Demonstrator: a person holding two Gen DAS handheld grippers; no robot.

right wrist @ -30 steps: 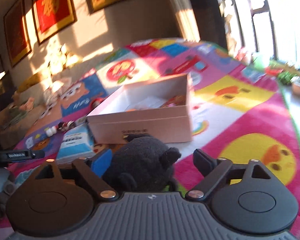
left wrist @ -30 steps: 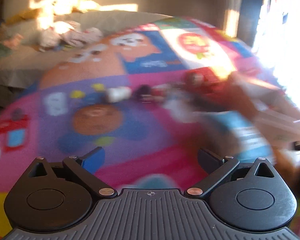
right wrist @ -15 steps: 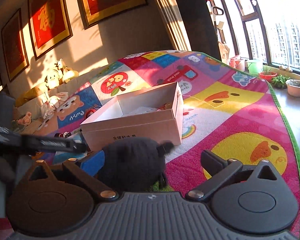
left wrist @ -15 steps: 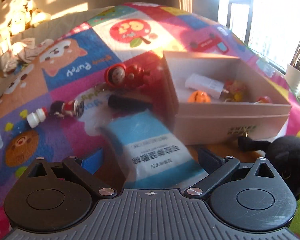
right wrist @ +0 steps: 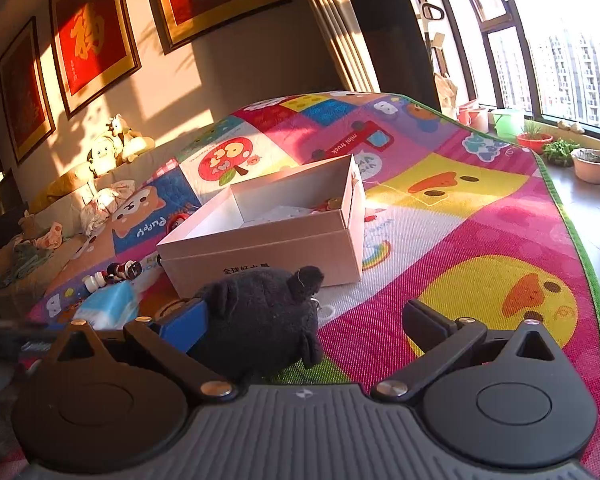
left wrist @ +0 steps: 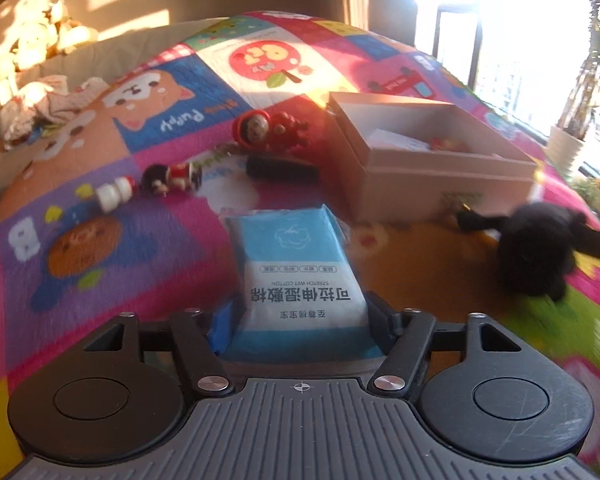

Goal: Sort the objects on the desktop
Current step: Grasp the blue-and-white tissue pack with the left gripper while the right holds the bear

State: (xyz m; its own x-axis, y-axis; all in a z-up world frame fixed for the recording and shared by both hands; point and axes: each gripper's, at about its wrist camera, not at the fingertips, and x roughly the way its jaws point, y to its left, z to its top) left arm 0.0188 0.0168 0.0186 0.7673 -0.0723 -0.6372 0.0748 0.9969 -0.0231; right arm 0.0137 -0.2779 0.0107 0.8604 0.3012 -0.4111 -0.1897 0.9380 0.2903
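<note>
Now the left gripper (left wrist: 300, 322) is closing on the soft, light wipes pack (left wrist: 300, 276) across its narrow sides; the right gripper (right wrist: 302, 322) is gaping wide around the plush (right wrist: 260, 320), ungripped.

On the blue-and-white packet (left wrist: 300, 276) at my left camera's 6 o'clock I read "STRETCH WET COTTON", upside down, above larger Chinese characters. The play mat (left wrist: 172, 120) carries "Puppy", inverted, at 10 o'clock. Through my right camera, the red truck panel (right wrist: 356, 140) at 12 o'clock reads "mini truck". The cardboard box (right wrist: 260, 248) bears Chinese print, partly hidden.
</note>
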